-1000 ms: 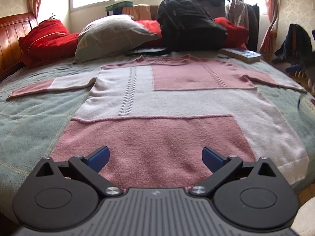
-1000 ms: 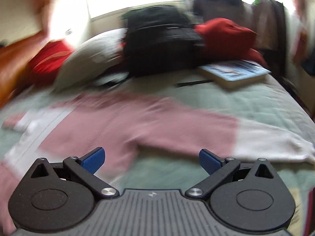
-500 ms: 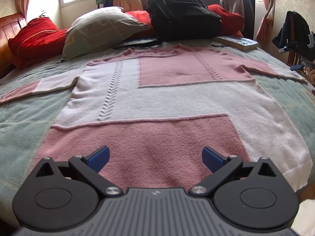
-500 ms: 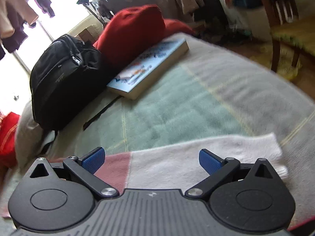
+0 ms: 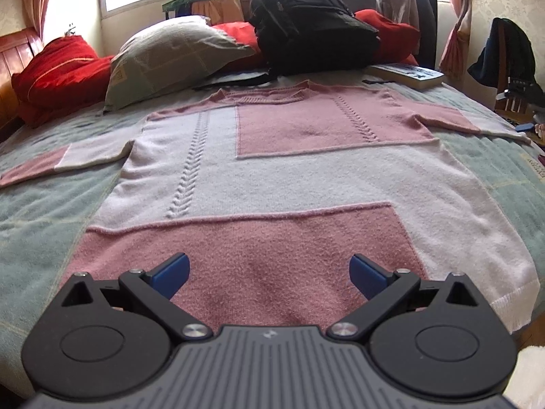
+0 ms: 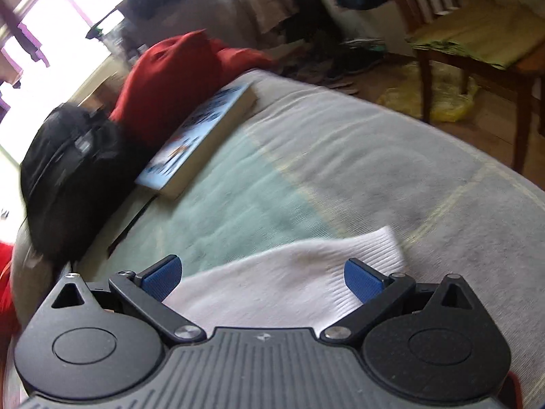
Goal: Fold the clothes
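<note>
A pink and white knit sweater (image 5: 272, 170) lies flat and spread out on the bed, sleeves stretched to both sides. My left gripper (image 5: 269, 272) hovers open over the pink hem panel, nothing between its blue pads. In the right wrist view, the sweater's white right sleeve cuff (image 6: 289, 283) lies on the green bedspread between the wide-open fingers of my right gripper (image 6: 260, 277). The blue pads stand apart from the cloth on either side. The rest of the sweater is out of the right wrist view.
A black backpack (image 5: 313, 24), a grey pillow (image 5: 170, 54) and red cushions (image 5: 58, 71) crowd the head of the bed. A book (image 6: 201, 139) lies beyond the right sleeve. A wooden chair (image 6: 477, 51) stands beside the bed's right edge.
My right gripper has swung right along the sleeve and closed in on the white cuff. My left gripper has dropped lower and nearer to the hem. Both stayed open.
</note>
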The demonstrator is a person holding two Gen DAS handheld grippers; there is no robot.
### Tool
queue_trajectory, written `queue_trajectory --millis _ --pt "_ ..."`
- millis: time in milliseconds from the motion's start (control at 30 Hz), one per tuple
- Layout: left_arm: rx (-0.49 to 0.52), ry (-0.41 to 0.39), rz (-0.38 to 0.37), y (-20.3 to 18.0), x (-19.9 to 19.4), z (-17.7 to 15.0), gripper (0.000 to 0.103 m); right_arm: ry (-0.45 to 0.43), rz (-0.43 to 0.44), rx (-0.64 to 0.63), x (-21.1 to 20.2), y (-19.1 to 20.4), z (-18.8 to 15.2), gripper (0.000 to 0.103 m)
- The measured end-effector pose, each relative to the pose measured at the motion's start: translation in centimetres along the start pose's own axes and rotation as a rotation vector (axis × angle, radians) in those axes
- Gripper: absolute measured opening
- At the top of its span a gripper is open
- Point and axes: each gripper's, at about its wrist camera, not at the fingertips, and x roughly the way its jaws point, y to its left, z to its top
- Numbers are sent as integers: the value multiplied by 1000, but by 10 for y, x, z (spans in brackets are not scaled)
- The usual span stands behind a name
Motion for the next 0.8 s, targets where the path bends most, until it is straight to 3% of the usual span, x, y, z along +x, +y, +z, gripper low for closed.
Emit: queue_trajectory --millis 100,233,467,700,800 --pt "-5 -8 0 2 -4 -2 100 26 -78 -22 4 -1 -5 103" --pt "-24 -18 6 8 -8 -2 100 -39 -154 34 -9 5 -5 103" --pt "-38 -40 11 14 -15 -4 100 47 1 -192 -19 111 -35 103" --pt "-59 -60 37 34 -29 -9 100 181 211 -545 -12 257 -119 103" --pt "-68 -55 44 45 -28 -7 100 223 268 -659 -8 297 -162 103"
